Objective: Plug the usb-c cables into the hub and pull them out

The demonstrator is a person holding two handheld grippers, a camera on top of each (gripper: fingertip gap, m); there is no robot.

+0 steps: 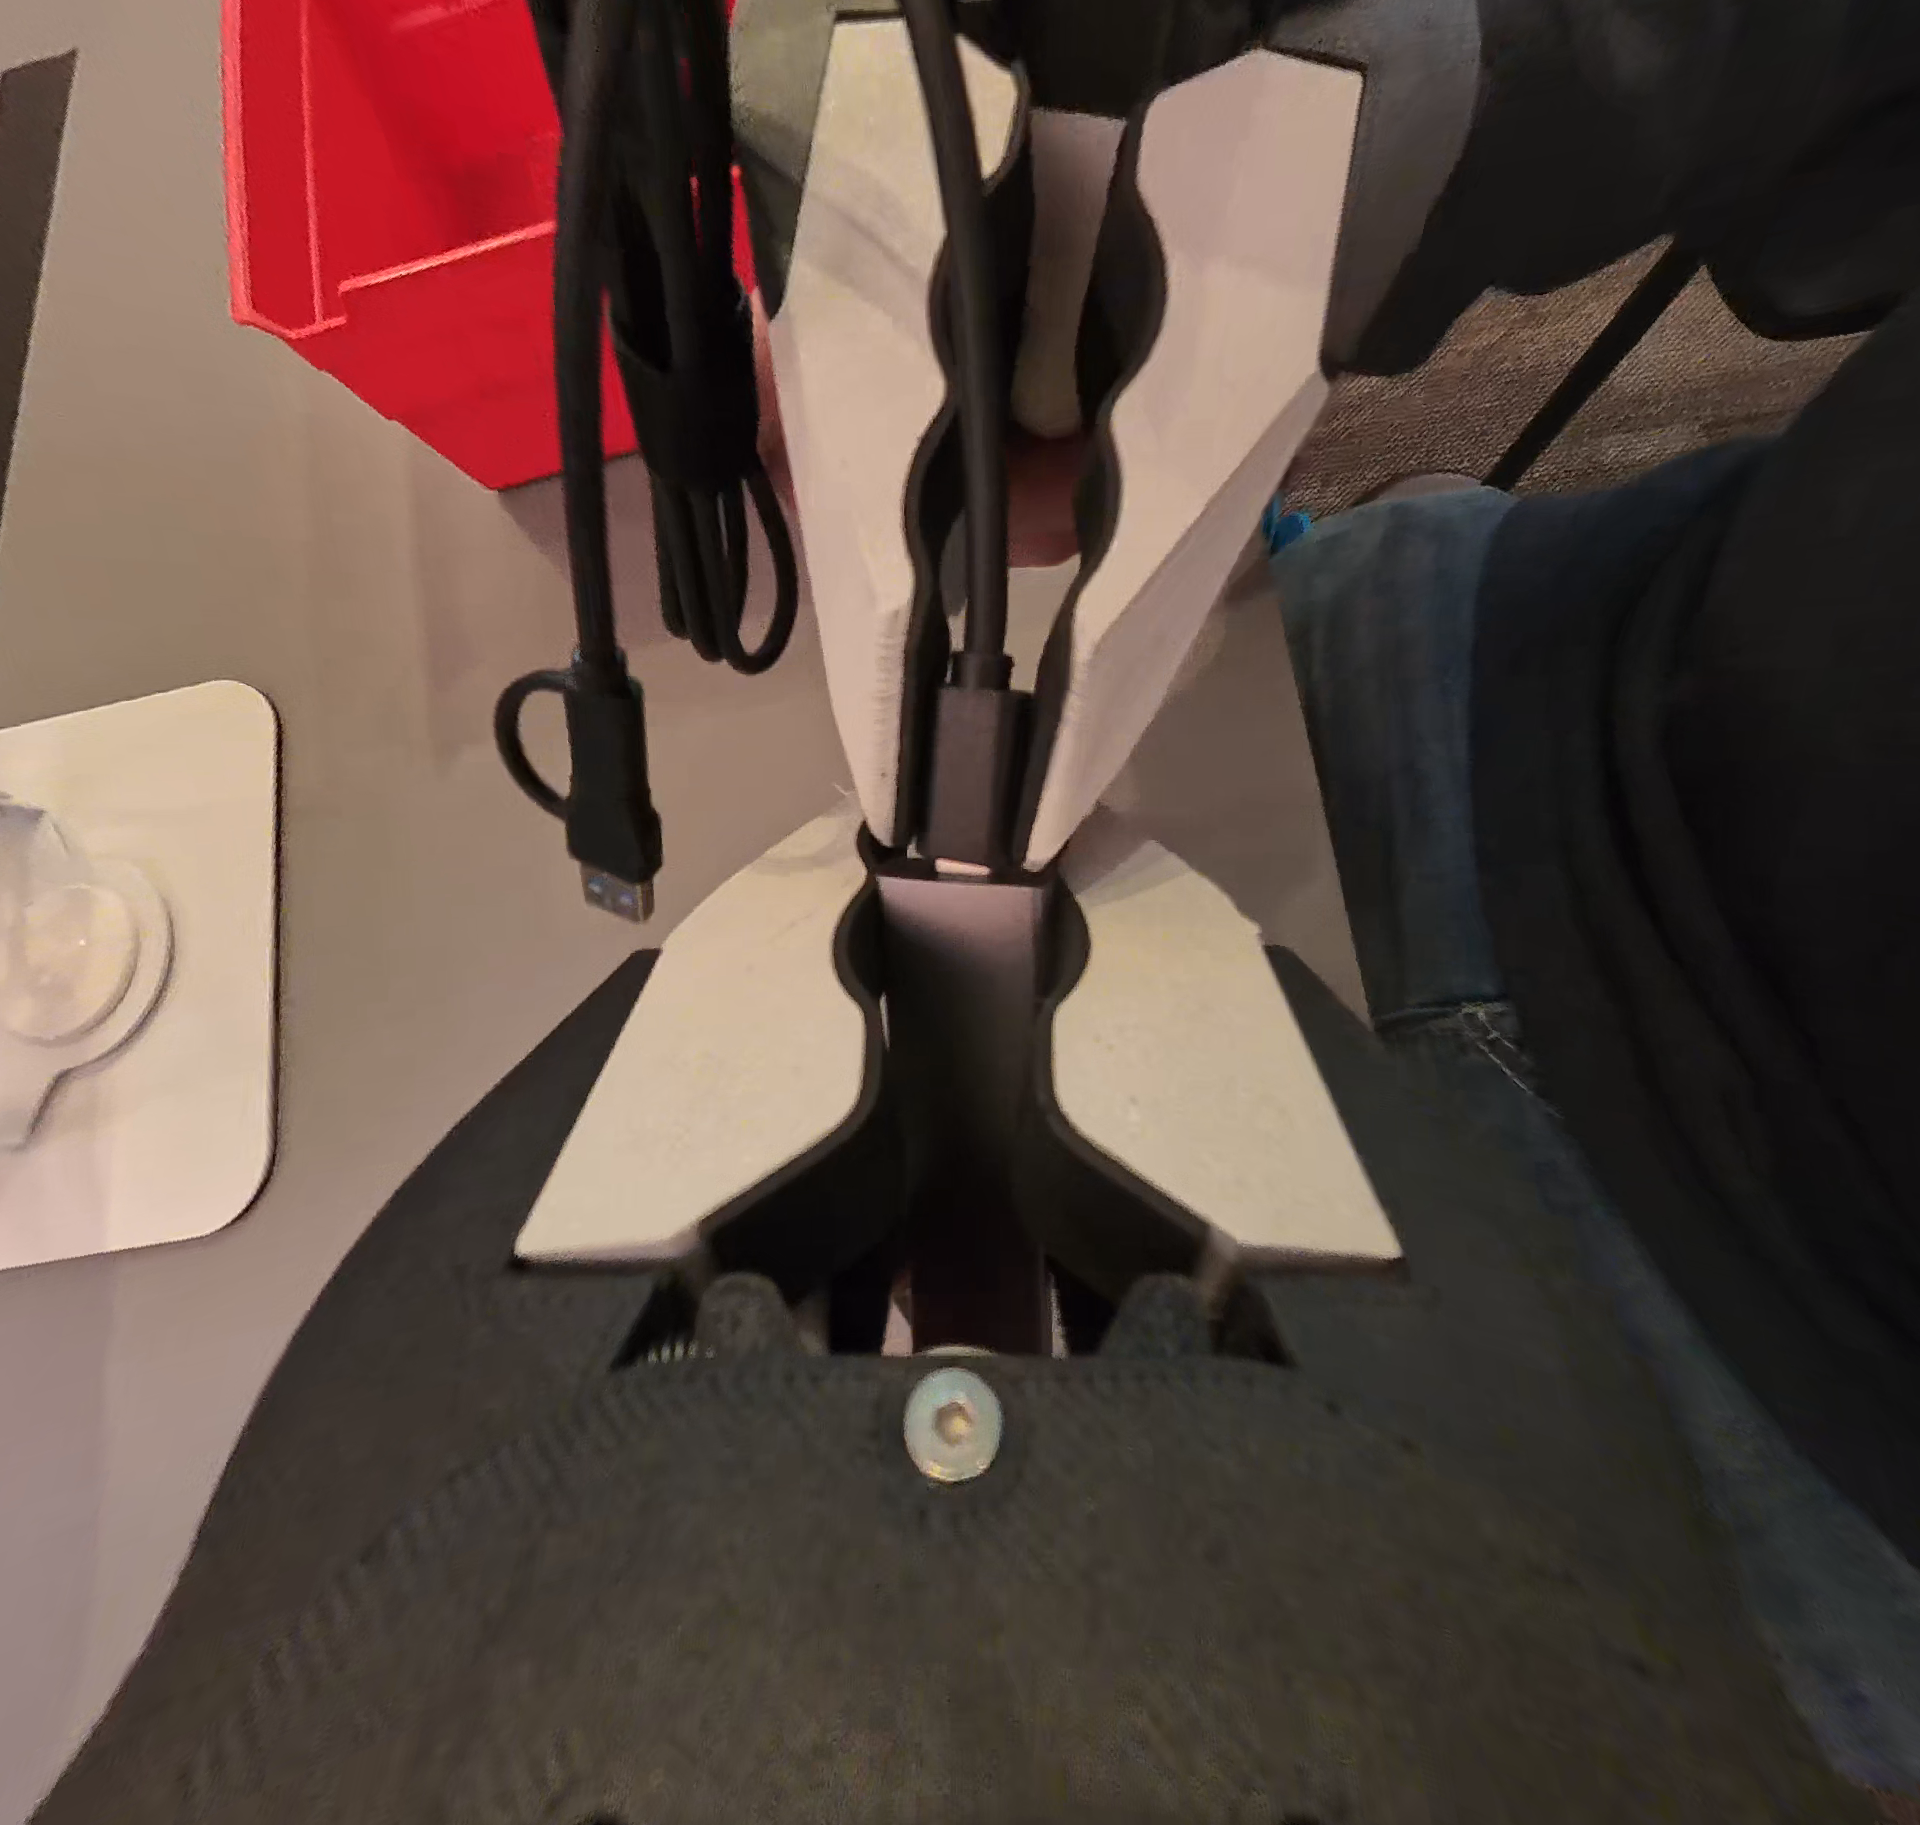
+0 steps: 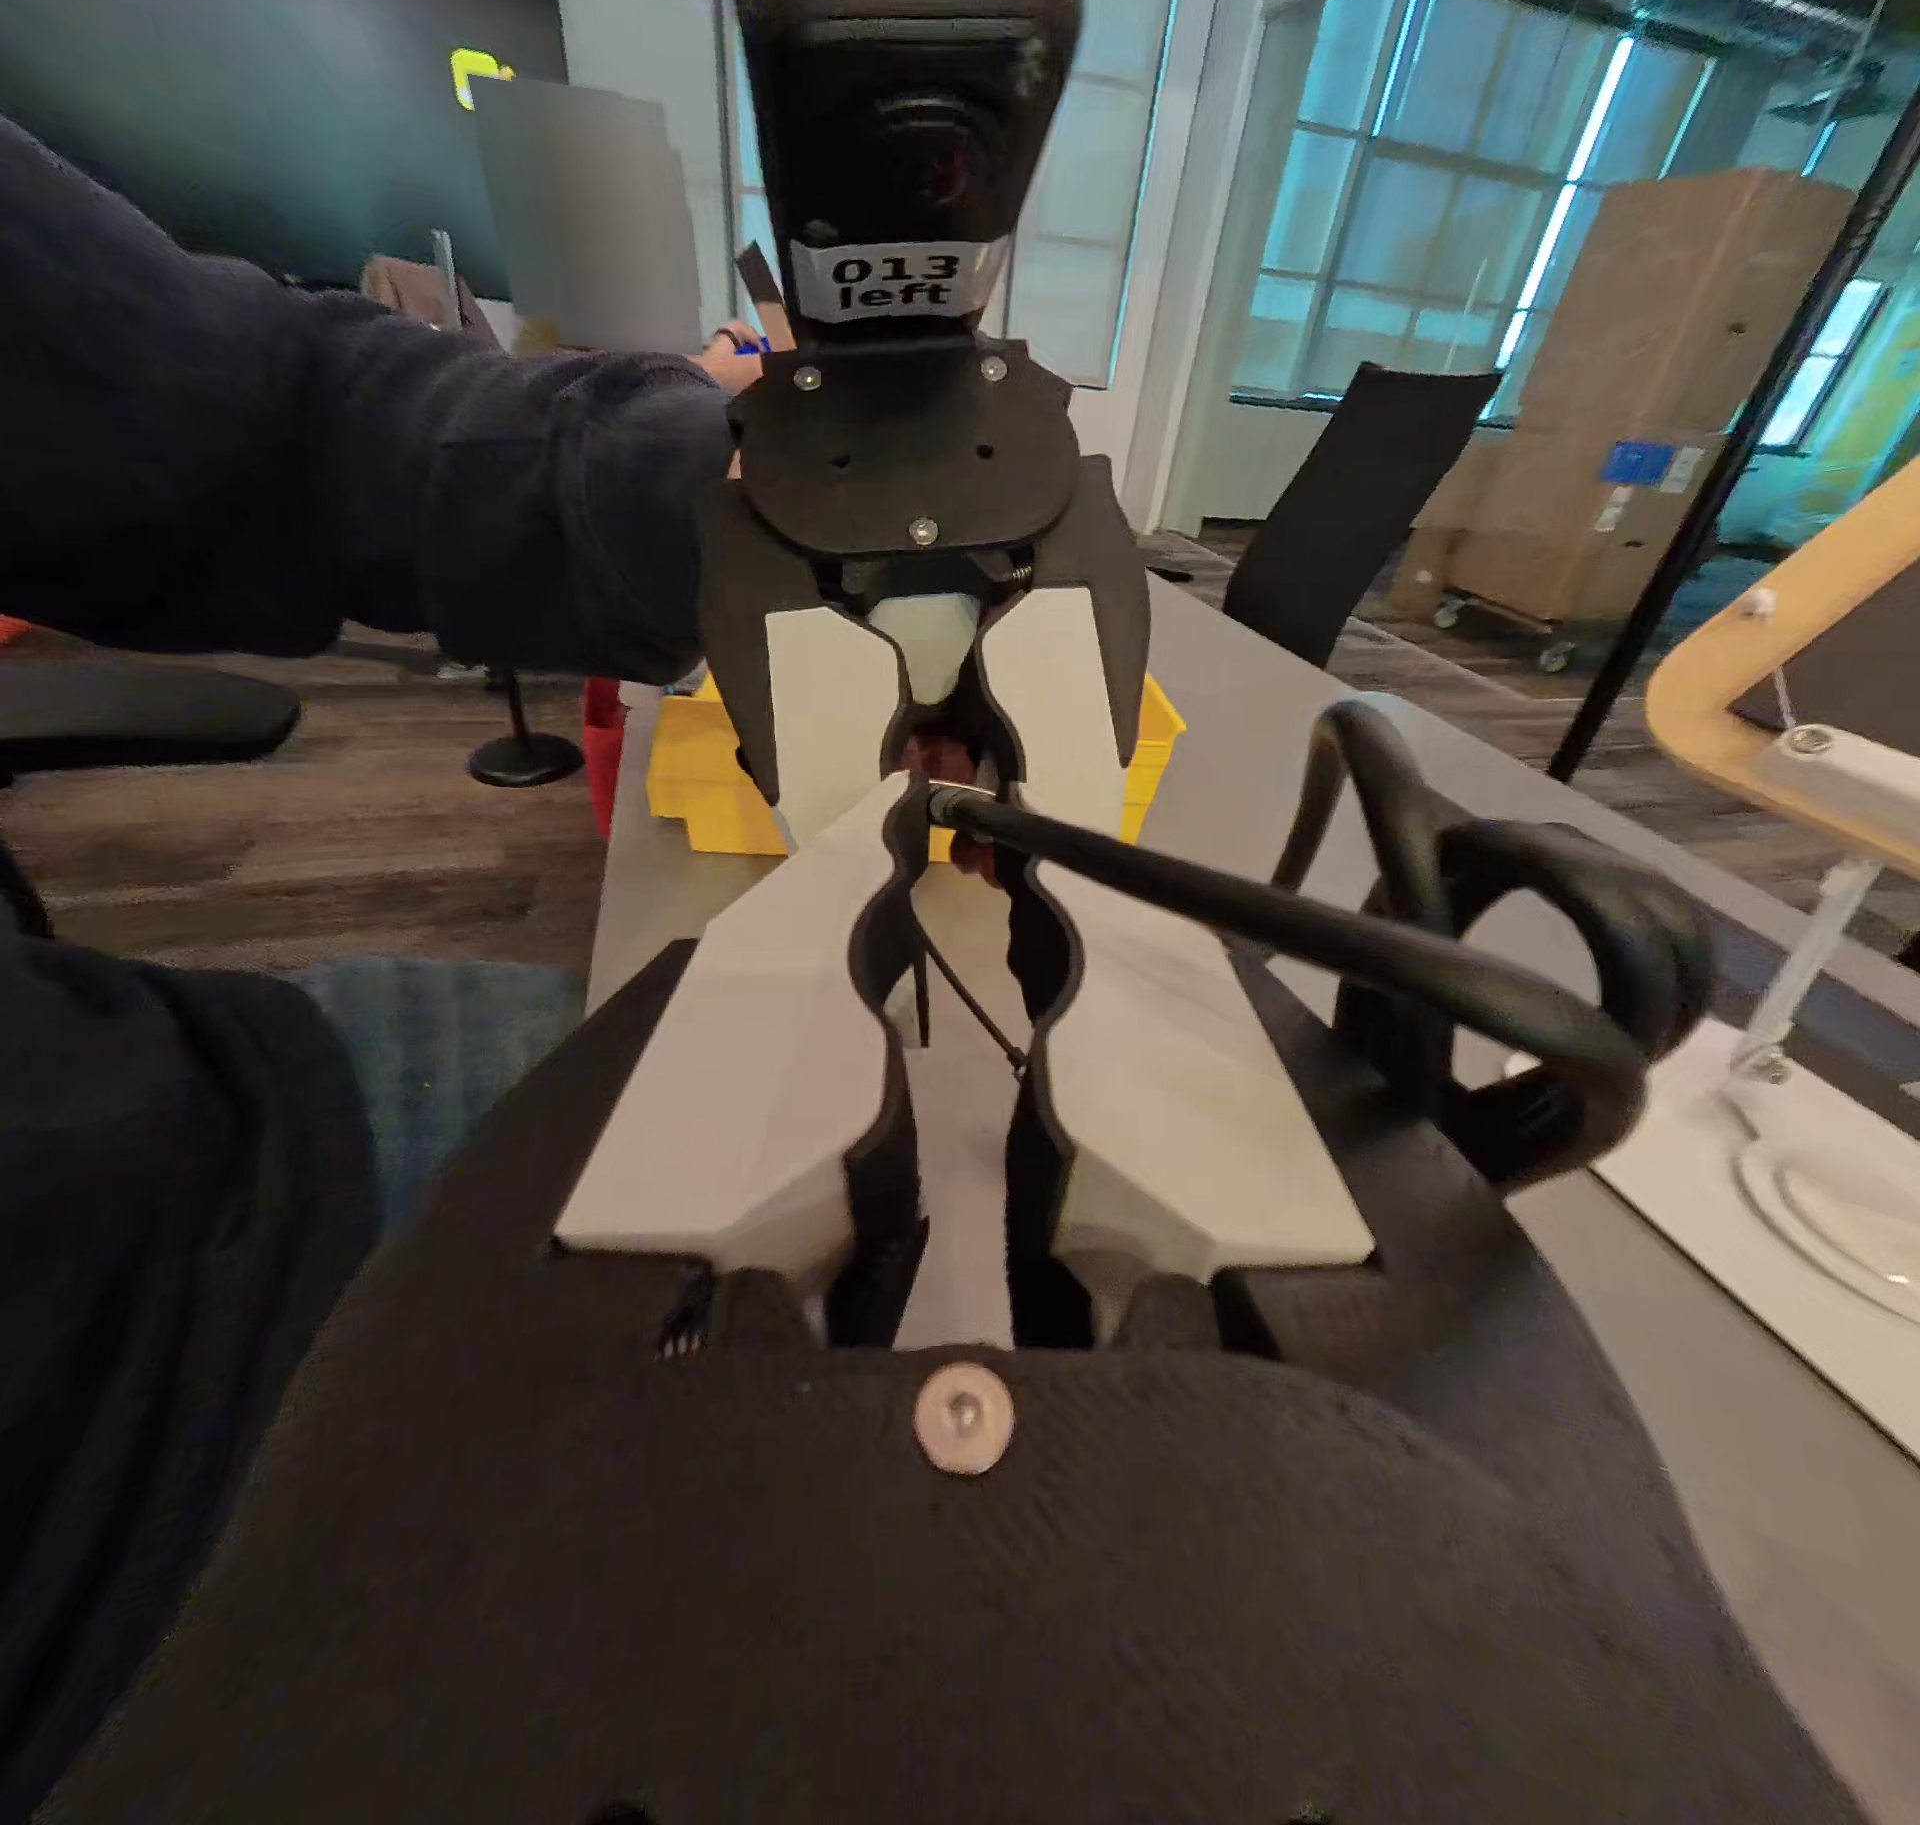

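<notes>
Black, coarsely ribbed plastic forms the body of both grippers, each carrying two flat white fingers with wavy black inner edges. In the left wrist view the left gripper [image 1: 961,928] has its fingers [image 1: 727,1079] pressed against the smooth dark metal sides of the hub [image 1: 956,1006], a slim box-shaped bar gripped between them with its end face pointing forward. Directly opposite, tip to tip, the right gripper [image 1: 956,799] clamps the short rectangular black plug [image 1: 971,767] of a usb-c cable [image 1: 961,321]; the plug's silvery metal tip sits right at the hub's end face, but whether it is seated in a port I cannot tell. The round, matte rubbery cord runs back between the right gripper's fingers [image 1: 852,528]. Beside it hangs a bundled loop of the same black cord [image 1: 717,528] and a second plug [image 1: 618,799] with a blue-lined metal end and a small tethered loop, dangling above the grey counter [image 1: 395,580]. A red plastic bin [image 1: 416,165] with squared walls stands on the counter behind, and a white rounded-corner card [image 1: 223,944] holding clear plastic lies at the left. From the right wrist view, the cord leaves the meeting fingertips and curves off to the right in thick glossy coils [image 2: 1507,923] over the counter, where a yellow bin [image 2: 707,788] stands behind the left gripper. A dark knitted sleeve [image 2: 364,487] reaches to that gripper.
</notes>
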